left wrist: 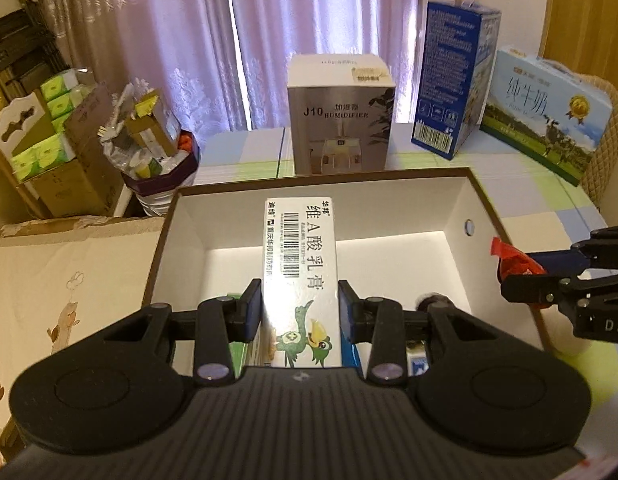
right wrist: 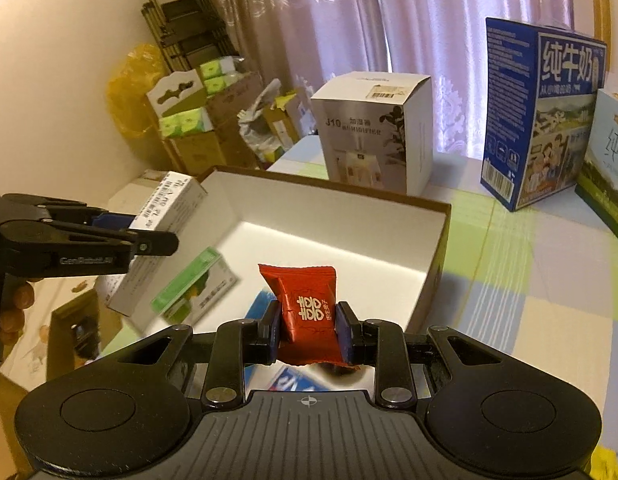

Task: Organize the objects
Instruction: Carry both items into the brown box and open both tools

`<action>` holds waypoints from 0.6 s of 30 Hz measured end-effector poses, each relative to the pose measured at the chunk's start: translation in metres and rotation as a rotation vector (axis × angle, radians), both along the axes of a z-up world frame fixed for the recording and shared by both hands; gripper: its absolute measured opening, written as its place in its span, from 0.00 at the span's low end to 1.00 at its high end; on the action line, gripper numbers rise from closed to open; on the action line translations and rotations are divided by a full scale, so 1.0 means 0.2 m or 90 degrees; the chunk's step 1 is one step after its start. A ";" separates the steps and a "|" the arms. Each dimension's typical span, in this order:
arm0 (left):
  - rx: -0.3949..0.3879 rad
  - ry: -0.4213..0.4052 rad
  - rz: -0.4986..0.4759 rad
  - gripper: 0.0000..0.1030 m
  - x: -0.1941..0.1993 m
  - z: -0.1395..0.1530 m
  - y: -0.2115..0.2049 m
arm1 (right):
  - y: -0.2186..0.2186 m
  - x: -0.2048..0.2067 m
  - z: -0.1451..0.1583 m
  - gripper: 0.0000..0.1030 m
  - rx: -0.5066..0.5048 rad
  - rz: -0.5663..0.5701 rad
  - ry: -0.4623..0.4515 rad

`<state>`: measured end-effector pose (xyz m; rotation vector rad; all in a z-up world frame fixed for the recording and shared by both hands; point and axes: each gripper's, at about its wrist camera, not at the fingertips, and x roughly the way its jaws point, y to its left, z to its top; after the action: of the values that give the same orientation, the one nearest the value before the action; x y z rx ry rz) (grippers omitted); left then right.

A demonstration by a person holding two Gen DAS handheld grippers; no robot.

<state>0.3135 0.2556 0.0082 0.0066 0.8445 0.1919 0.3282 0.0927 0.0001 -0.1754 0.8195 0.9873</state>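
Left gripper (left wrist: 301, 308): its jaws are clamping the long sides of a white ointment carton (left wrist: 299, 276), which is hanging over the near half of the open box (left wrist: 475, 200)
Right gripper (right wrist: 309, 330): its jaws are squeezing a red candy packet (right wrist: 309, 308) with a gold double-happiness mark, and it is hovering above the box's near right part
Ointment carton: it is showing a barcode, Chinese lettering and a green cartoon bird, with its long axis running near to far
Open box: brown outside and white inside, it is lying on the checked tabletop (right wrist: 529, 300); a green-and-white carton (right wrist: 197, 284) is lying inside at the near left, and something blue and white (right wrist: 293, 380) is showing below the right gripper, too hidden to tell
Person: fingers (right wrist: 17, 300) are showing behind the left gripper in the right wrist view
Far tabletop: a white humidifier box (left wrist: 341, 116) is standing just beyond the open box, with a tall blue milk carton (right wrist: 541, 116) to its right and a pale milk case (left wrist: 549, 116) further right
Far left: cardboard boxes of green tissue packs (left wrist: 49, 128) are standing beside the tabletop, in front of the pink curtains (left wrist: 309, 12)
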 end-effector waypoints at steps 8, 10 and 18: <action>-0.017 0.063 -0.008 0.32 0.27 -0.21 0.12 | 0.20 0.17 -0.14 0.25 -0.061 -0.027 0.010; -0.014 0.076 -0.011 0.32 0.32 -0.25 0.14 | 0.23 0.20 -0.17 0.25 -0.072 -0.031 0.013; -0.011 0.106 -0.016 0.32 0.48 -0.39 0.19 | 0.32 0.30 -0.22 0.25 -0.091 -0.046 0.016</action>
<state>0.4087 0.2938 -0.0708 0.0172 1.0113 0.1612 0.3883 0.1567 -0.0449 -0.2548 0.9139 0.8642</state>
